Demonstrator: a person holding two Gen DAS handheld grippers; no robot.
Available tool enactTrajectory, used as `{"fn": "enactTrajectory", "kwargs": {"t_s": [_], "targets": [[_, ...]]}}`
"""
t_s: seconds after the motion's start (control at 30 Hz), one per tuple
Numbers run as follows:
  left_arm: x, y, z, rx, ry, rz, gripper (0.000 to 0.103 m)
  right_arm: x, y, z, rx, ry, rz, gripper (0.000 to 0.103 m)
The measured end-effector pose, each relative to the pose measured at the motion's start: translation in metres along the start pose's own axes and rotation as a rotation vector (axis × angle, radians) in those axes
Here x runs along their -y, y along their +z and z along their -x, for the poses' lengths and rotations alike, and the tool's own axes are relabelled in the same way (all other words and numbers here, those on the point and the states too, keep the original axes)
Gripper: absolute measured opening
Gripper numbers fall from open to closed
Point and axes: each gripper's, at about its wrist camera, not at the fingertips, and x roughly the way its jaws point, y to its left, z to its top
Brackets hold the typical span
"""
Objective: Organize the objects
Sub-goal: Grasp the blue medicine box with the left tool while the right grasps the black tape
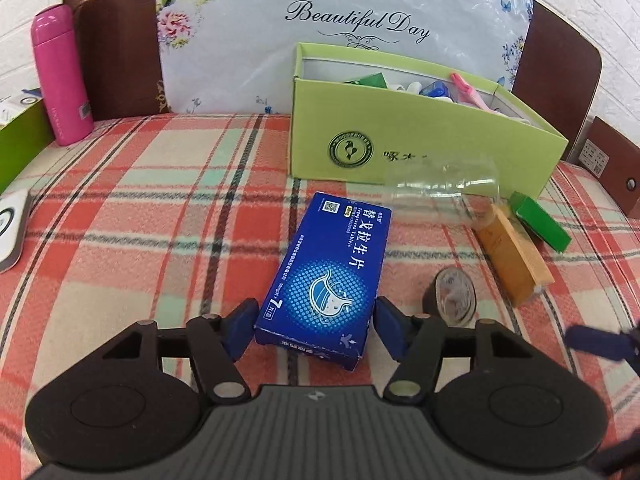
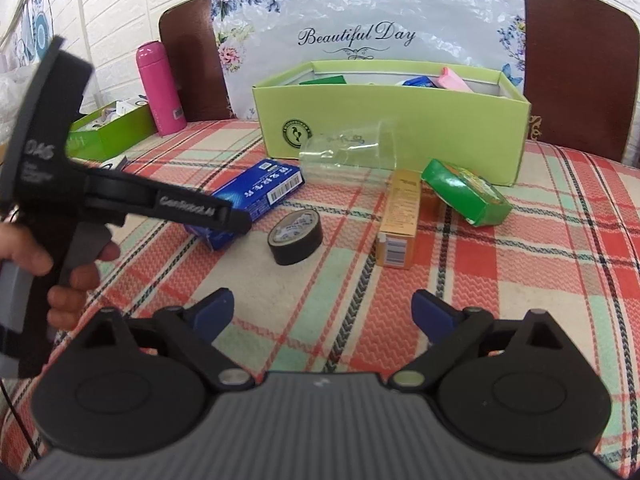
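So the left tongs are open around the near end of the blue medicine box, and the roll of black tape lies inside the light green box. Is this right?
Not quite. The left tongs are indeed open around the near end of the blue medicine box, but the roll of black tape lies on the checked cloth, in front of the light green box, not inside it. The right wrist view shows this clearly.

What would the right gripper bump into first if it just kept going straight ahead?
Probably the black tape roll, slightly left of the line from the open right gripper. The orange box lies slightly right, so the gripper might slip between them toward the clear cup. Depth is hard to judge.
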Motion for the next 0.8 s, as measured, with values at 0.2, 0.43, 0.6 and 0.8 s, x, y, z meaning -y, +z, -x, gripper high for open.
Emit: {"fn": "enactTrajectory", "kwargs": {"t_s": [0.2,0.43,0.6,0.8], "targets": [[-0.014,-0.027,0.028,-0.013,0.015,0.001,0.066,-0.011,0.01,-0.024,0.009,0.0,0.023,0.074],[-0.03,-0.039,0.041,-0.014,0.032,0.037,0.066,-0.023,0.024,-0.048,0.042,0.012,0.011,0.07],[-0.026,-0.04,0.041,-0.018,0.024,0.017,0.066,-0.018,0.022,-0.054,0.024,0.009,-0.009,0.033],[-0.004,-0.043,0.044,-0.039,-0.063,-0.034,0.066,-0.003,-0.002,-0.018,0.002,0.046,0.057,0.029]]}}
